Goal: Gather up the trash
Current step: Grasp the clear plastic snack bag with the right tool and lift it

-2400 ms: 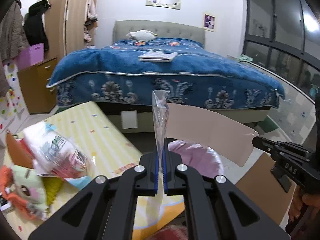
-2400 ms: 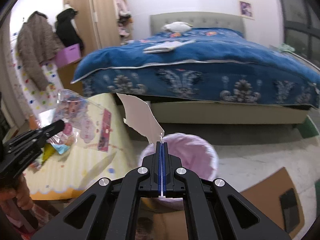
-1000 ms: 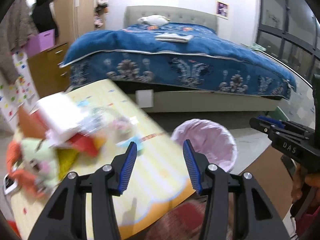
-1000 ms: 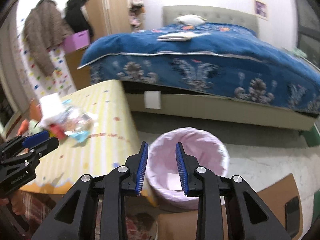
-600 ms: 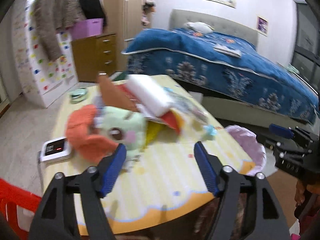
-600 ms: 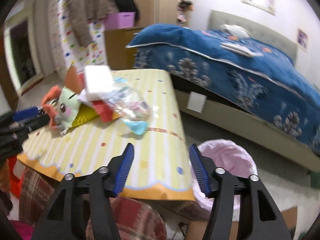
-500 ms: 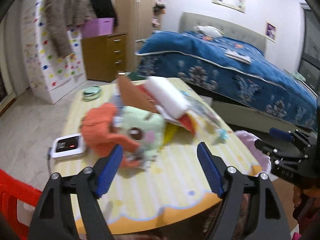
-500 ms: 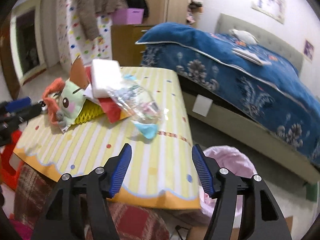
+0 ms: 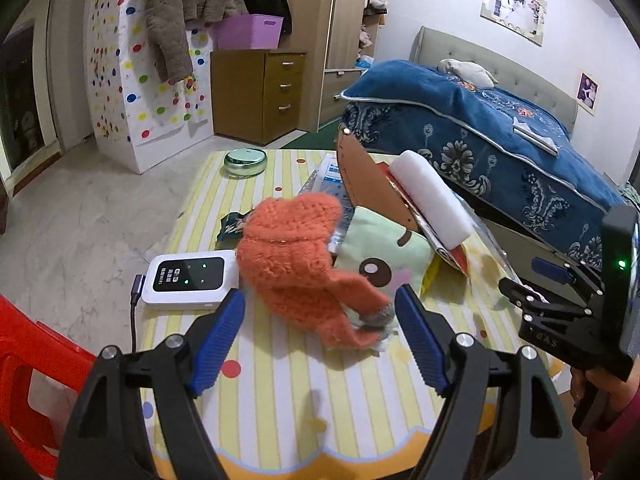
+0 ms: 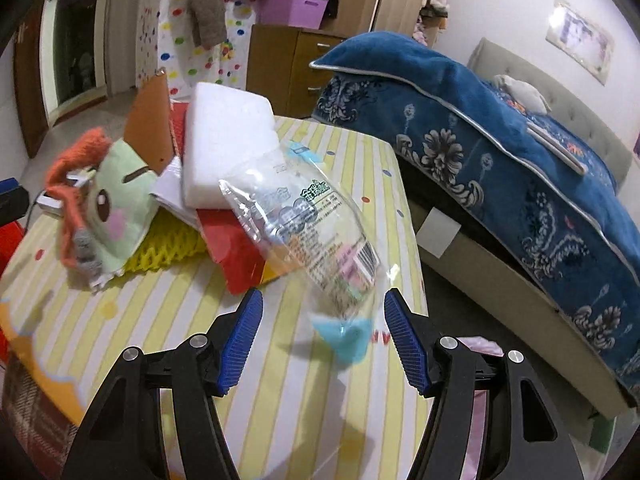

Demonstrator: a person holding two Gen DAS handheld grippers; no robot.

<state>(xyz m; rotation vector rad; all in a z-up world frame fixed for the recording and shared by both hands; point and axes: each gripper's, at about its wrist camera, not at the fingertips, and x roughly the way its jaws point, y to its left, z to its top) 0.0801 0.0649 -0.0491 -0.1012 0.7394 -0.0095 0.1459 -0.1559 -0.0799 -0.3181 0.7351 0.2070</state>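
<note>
Clear plastic wrapper [image 10: 316, 236] is framed by the right hand-held gripper [image 10: 324, 338], spread apart; the left hand-held gripper [image 9: 320, 336] is likewise held agape over the worktop [image 9: 280, 400].

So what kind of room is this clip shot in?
Very likely a home bedroom: a bed with a blue blanket, a wooden drawer cabinet beside a wardrobe, and coats hanging on the left. The clutter sits on a striped table by the bed.
</note>
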